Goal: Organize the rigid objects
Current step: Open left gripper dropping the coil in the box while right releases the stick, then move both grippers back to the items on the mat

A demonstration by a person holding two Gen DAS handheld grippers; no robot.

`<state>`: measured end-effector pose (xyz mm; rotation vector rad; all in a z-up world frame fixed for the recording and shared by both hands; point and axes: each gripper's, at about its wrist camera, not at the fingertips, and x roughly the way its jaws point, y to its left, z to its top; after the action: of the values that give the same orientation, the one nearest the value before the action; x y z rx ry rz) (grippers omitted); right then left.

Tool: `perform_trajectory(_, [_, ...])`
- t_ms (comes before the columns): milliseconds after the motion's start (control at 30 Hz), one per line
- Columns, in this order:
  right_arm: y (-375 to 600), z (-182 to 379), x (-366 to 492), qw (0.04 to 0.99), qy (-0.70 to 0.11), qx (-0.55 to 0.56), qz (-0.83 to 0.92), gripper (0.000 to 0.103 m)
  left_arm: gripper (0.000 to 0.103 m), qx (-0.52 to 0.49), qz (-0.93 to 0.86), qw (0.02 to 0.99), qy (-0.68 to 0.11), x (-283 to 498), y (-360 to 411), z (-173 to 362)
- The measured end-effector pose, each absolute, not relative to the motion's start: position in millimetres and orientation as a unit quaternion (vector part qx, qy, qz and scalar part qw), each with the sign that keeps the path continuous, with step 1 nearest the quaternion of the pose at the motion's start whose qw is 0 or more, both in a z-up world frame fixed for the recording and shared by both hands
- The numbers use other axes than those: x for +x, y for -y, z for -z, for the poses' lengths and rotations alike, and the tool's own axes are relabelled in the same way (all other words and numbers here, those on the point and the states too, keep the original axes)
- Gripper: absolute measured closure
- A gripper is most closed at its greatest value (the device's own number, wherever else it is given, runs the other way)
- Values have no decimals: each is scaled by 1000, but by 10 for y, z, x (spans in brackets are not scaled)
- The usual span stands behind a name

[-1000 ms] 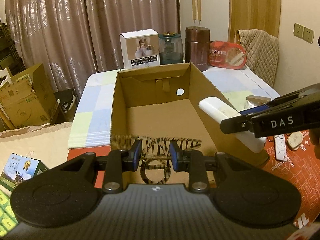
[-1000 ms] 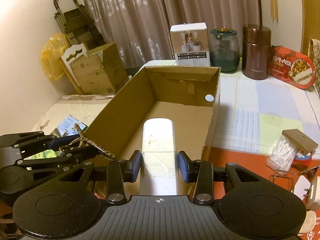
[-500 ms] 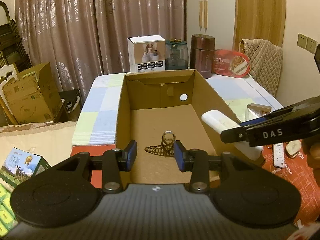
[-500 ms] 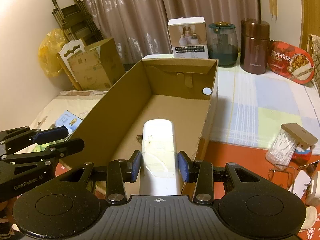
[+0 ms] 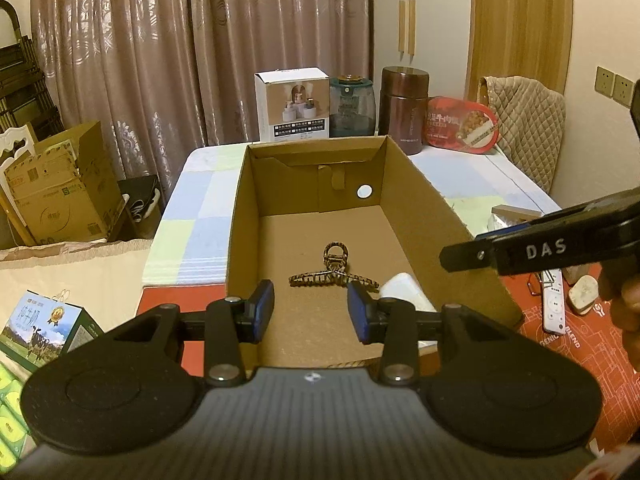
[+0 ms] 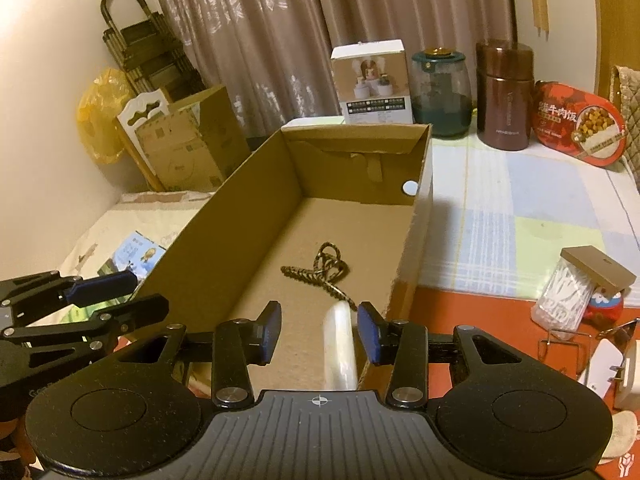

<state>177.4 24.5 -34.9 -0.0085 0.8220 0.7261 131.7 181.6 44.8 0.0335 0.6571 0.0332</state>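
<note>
1. Left wrist view: the left gripper hangs over the near end of an open cardboard box, its blue-padded fingers spread wide and holding nothing. A tortoiseshell hair claw clip lies on the box floor just beyond them, with a white case beside it against the right wall. The right gripper reaches in from the right.

2. Right wrist view: the right gripper is parted and empty over the same box. The white case rests free between its fingers, nearer the right one, touching the hair claw clip. A cotton swab box leans on the surface to the right.
</note>
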Motion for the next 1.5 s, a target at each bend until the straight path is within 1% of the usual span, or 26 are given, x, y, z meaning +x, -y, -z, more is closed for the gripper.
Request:
perform_trajectory(100, [-188,294,1744,856,-384,-2,-345,57,68,13,-15,947,-321,1298,-1782,-455])
perform_trajectory(333, [95,141,1635,868,-362,14,-339,52,68,4,-9,952,-306,1221,-1641,-539])
perform_trajectory(400, [242,89,1571,874,-351,17,-336,48,68,-2,-7,954,-299,1188,-1584,-580])
perform_trajectory(433, [328,69,1528,878,-343,17,-334,47,68,-5,-5,955,-295,1167,-1551,-603])
perform_trajectory(500, [514,53,1455,886,-333,17,-322,40,68,-10,0,958,-286,1121,-1460,-650])
perform_trajectory(700, [1179,82,1232,912,-310,21,-269,34,68,-21,31,962,-269,1003,-1091,-756])
perform_trajectory(900, [1862,205,1047,932,-304,40,-192,31,64,-29,82,960,-265,933,-591,-746])
perform_trajectory(967, [2038,254,995,935,-306,43,-173,31,62,-28,99,958,-268,930,-417,-705])
perform_trajectory(1200, [2409,432,908,937,-319,52,-134,30,61,-17,146,946,-290,979,39,-400])
perform_trajectory(1300, [2482,493,889,939,-317,40,-128,30,57,-12,150,943,-297,1005,133,-242])
perform_trajectory(1500, [2489,730,974,940,-315,11,-134,30,54,8,155,939,-307,1139,280,113])
